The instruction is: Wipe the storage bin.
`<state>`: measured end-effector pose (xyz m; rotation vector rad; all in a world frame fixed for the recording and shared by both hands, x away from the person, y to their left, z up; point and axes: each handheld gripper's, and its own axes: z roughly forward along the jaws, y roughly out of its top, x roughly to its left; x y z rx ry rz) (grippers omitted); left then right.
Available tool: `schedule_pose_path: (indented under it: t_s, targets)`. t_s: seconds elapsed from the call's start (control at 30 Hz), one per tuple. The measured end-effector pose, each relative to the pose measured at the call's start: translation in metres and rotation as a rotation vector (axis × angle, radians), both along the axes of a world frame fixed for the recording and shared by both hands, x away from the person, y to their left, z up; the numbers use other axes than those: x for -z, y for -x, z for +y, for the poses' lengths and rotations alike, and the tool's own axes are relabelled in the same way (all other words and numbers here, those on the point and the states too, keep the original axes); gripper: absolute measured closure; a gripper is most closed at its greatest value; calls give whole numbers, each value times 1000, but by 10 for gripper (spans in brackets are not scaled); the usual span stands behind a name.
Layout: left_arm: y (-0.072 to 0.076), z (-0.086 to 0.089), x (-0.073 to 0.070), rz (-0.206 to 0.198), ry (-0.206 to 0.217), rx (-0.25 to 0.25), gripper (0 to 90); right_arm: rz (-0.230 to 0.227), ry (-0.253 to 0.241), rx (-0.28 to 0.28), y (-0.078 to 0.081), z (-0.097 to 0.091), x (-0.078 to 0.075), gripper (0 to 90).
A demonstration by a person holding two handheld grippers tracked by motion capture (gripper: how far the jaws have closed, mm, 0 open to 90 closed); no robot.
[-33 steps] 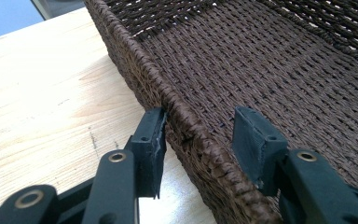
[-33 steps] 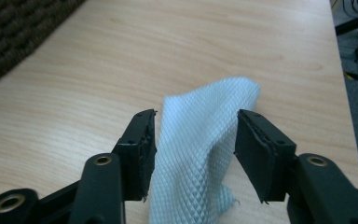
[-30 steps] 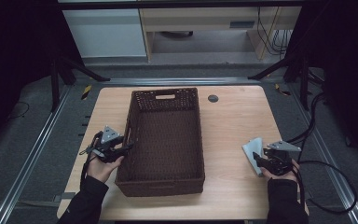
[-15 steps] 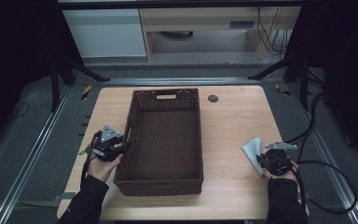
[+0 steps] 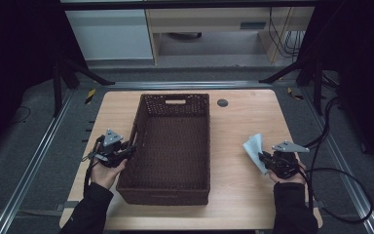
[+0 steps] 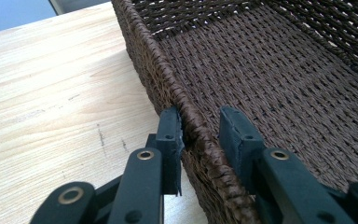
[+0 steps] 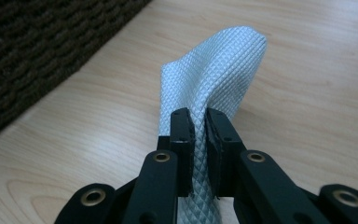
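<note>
Setting: wooden table (image 5: 233,146) under dim light, dark floor around it, pale cabinets behind.
Basket: a dark brown woven basket (image 5: 170,146) stands on the table between the two grippers, its long side wall just beside the left one.
Left gripper (image 5: 126,150): its jaws straddle the basket's rim (image 6: 191,126), one outside the wall, one inside. They have just been closing; the outer pad touches the weave, while a narrow gap shows at the inner pad.
Right gripper (image 5: 262,157): jaws narrow, clamped on a pale blue-white cloth (image 7: 214,79).
Cloth: pinched between the right pads, it stands up in a fold beyond the fingertips, above the tabletop, with the basket off to the side.
</note>
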<state>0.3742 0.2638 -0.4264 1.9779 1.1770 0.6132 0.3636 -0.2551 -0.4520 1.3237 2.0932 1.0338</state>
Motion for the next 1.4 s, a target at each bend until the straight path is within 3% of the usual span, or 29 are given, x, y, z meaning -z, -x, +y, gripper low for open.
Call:
schedule_pose_path:
  t_s: [0.13, 0.23, 0.8, 1.1, 1.2, 1.4]
  targets:
    - [-1, 5, -1, 7, 4, 16, 699, -36, -8, -9, -5, 6, -5, 822]
    - [-2, 9, -1, 10, 12, 27, 699, -46, -29, -14, -9, 10, -7, 823]
    - [1, 27, 1, 11, 30, 65, 697, -88, -48, -50, -38, 48, -15, 824]
    - [1, 25, 1, 5, -3, 71, 698, -100, -30, -64, -66, 78, -18, 825]
    - [1, 25, 0, 4, -9, 74, 697, -103, -44, -51, -77, 88, -16, 826]
    - [0, 25, 1, 6, -8, 75, 697, -91, -79, -39, -105, 110, 0, 828]
